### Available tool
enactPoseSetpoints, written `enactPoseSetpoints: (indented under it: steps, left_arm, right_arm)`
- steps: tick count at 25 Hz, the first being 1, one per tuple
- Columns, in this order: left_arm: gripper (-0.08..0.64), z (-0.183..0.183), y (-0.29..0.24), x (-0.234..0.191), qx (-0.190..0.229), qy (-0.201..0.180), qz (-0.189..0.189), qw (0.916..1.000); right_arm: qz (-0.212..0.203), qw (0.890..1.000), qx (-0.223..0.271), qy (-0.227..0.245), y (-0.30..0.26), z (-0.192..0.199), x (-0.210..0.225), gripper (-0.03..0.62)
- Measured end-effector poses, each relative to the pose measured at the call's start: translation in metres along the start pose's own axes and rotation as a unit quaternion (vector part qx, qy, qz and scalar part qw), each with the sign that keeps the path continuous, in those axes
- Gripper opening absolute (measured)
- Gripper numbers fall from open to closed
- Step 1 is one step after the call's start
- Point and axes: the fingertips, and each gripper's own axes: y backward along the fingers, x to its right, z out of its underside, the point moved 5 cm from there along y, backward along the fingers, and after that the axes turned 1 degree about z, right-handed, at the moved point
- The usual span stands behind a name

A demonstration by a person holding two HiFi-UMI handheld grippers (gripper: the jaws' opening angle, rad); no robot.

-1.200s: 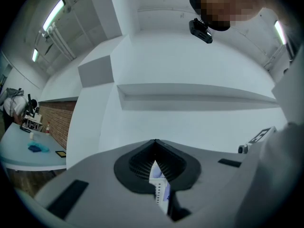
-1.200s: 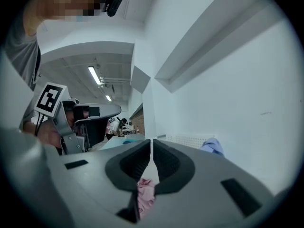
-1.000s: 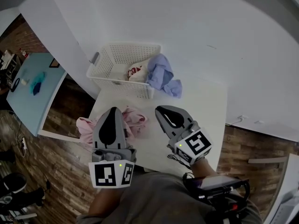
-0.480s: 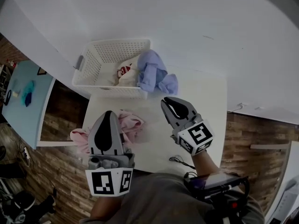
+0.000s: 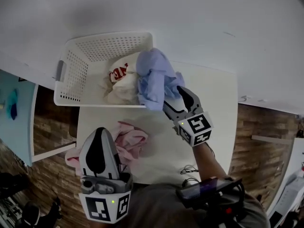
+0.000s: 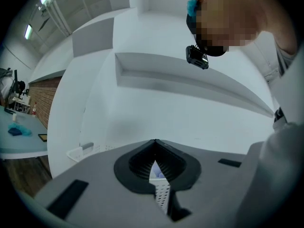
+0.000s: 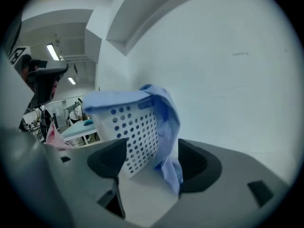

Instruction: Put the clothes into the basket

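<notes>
head view: white worktop (image 5: 209, 108), white wall (image 5: 190, 18), wood floor (image 5: 266, 141). one basket (image 5: 71, 75), three clothes: white garment (image 5: 121, 77) inside, blue garment (image 5: 154, 82) over its rim, pink garment (image 5: 130, 141) on the worktop. left gripper view: left gripper (image 6: 154, 144) closed, empty. right gripper view: right gripper (image 7: 152, 160) has just been opening, the blue garment between its parted jaws.

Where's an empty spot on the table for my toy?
Bare: the table's right side, between the blue cloth and the edge; also the basket's left half. Crowded: the basket's right corner, where the blue cloth hangs, and the near-left, where pink clothes lie by the left gripper.
</notes>
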Motion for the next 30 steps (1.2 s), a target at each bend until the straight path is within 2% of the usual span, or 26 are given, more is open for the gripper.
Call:
enactPoseSetpoints:
  steps: [4, 7, 8, 9, 11, 12, 13, 14, 19, 22, 30]
  left_arm:
    - [0.008, 0.006, -0.003, -0.022, -0.009, 0.006, -0.001, 0.9999]
    - [0.008, 0.014, -0.001, -0.035, -0.012, 0.011, -0.006, 0.9999]
    - [0.008, 0.015, 0.0, -0.037, -0.012, 0.012, -0.007, 0.9998]
    - [0.008, 0.016, 0.002, -0.039, -0.012, 0.014, -0.007, 0.9998]
    - [0.008, 0.016, 0.004, -0.041, -0.01, 0.018, -0.007, 0.9998]
    - [0.008, 0.015, 0.006, -0.042, -0.009, 0.02, -0.007, 0.9997]
    - [0.008, 0.015, 0.007, -0.043, -0.008, 0.021, -0.006, 0.9997]
    - [0.008, 0.014, 0.009, -0.043, -0.007, 0.023, -0.006, 0.9997]
    - [0.008, 0.01, 0.015, -0.047, -0.003, 0.031, -0.003, 0.9995]
    - [0.008, 0.004, 0.015, -0.049, -0.001, 0.035, 0.01, 0.9993]
    - [0.008, -0.02, 0.009, -0.079, 0.024, 0.059, 0.033, 0.9974]
  right_arm:
    - [0.031, 0.999, -0.023, 0.008, -0.044, 0.023, 0.013, 0.367]
    - [0.055, 0.998, -0.024, 0.006, -0.063, 0.03, 0.024, 0.363]
    - [0.062, 0.998, -0.021, 0.006, -0.067, 0.03, 0.027, 0.342]
    - [0.069, 0.997, -0.018, 0.005, -0.069, 0.029, 0.03, 0.299]
    - [0.08, 0.997, -0.014, 0.003, -0.071, 0.027, 0.037, 0.127]
    - [0.084, 0.996, -0.012, 0.001, -0.07, 0.026, 0.041, 0.065]
    - [0.087, 0.996, -0.008, -0.003, -0.067, 0.022, 0.045, 0.026]
    - [0.09, 0.996, -0.002, -0.006, -0.063, 0.016, 0.048, 0.013]
    - [0.102, 0.993, 0.051, -0.023, -0.032, -0.039, 0.056, 0.012]
    - [0.11, 0.99, 0.083, -0.01, -0.008, -0.087, 0.054, 0.011]
    - [0.071, 0.984, 0.155, 0.059, 0.012, -0.211, -0.014, 0.011]
